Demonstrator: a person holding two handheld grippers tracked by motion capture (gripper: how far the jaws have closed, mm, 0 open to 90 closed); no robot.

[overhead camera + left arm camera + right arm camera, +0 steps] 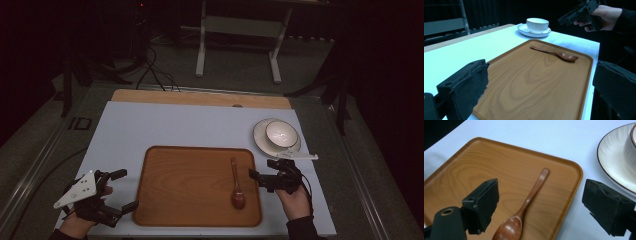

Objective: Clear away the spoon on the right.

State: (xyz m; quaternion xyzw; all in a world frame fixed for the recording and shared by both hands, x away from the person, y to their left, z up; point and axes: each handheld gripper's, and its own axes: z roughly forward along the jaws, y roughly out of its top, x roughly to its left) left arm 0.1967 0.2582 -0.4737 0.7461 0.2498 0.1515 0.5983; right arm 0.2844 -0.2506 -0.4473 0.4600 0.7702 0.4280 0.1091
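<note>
The spoon [236,184] lies lengthwise on the tray [165,200], just left of the open, empty right hand-held gripper [262,175], which is nearer than the left.

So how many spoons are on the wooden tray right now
1. A single wooden spoon lies on the right part of the tray, bowl end toward the person, handle pointing toward the far side. Nothing else is on the tray.

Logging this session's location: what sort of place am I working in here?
Probably a lab or studio recording bench, not a dining room: a covered table set with a wooden tray and spoon, cables on the floor and a metal stand in dark surroundings.
</note>
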